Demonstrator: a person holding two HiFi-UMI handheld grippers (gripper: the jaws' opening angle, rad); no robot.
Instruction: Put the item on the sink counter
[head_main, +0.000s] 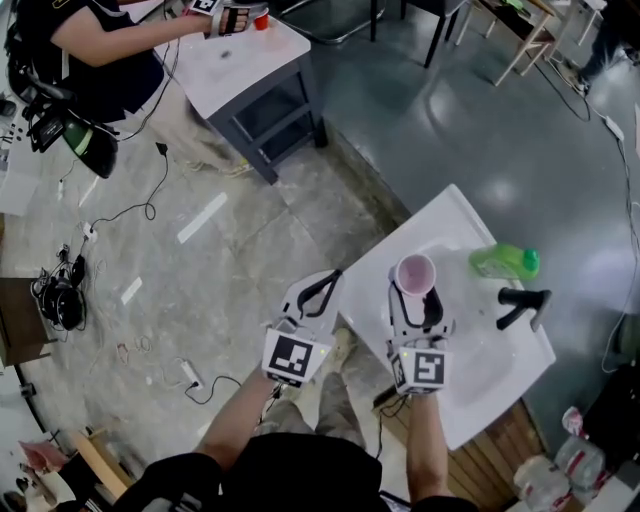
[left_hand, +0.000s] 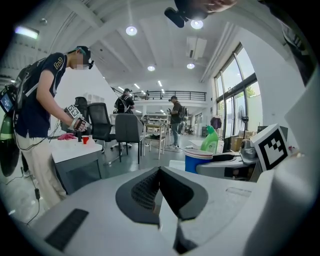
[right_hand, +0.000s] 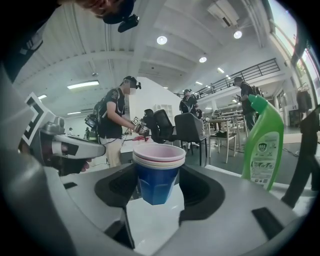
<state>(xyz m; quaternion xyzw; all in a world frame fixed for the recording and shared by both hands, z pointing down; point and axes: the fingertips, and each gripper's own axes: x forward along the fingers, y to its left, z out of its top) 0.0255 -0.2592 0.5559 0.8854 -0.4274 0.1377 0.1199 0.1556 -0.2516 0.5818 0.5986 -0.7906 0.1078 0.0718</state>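
Clamped between the jaws of the right gripper (right_hand: 157, 190): a stack of nested plastic cups (right_hand: 156, 175), blue tumbler outermost, pink and white rims showing at the top. Held upright, pads pressing on both sides of the blue wall. In the head view, shows as a round pink mouth over the near left corner of the white sink counter (head_main: 470, 215). In the right gripper view, white surface directly under the base; contact with it not decidable (looks a shade clear, nothing firmer than that).

Left gripper (head_main: 320, 290): jaws together, nothing between them. Hangs off the counter's left edge, over the grey floor (head_main: 250, 290), just beside the right gripper.

On the counter, beyond the cups: green plastic detergent bottle (head_main: 505, 262), upright by the right gripper view, well apart from the stack. Near it on the right, black faucet (head_main: 525, 300).

Far off, top left of the head view: second person (head_main: 100, 45) leaning over a white-topped grey table (head_main: 235, 70), small red cup (head_main: 261, 18) at the table's far edge.
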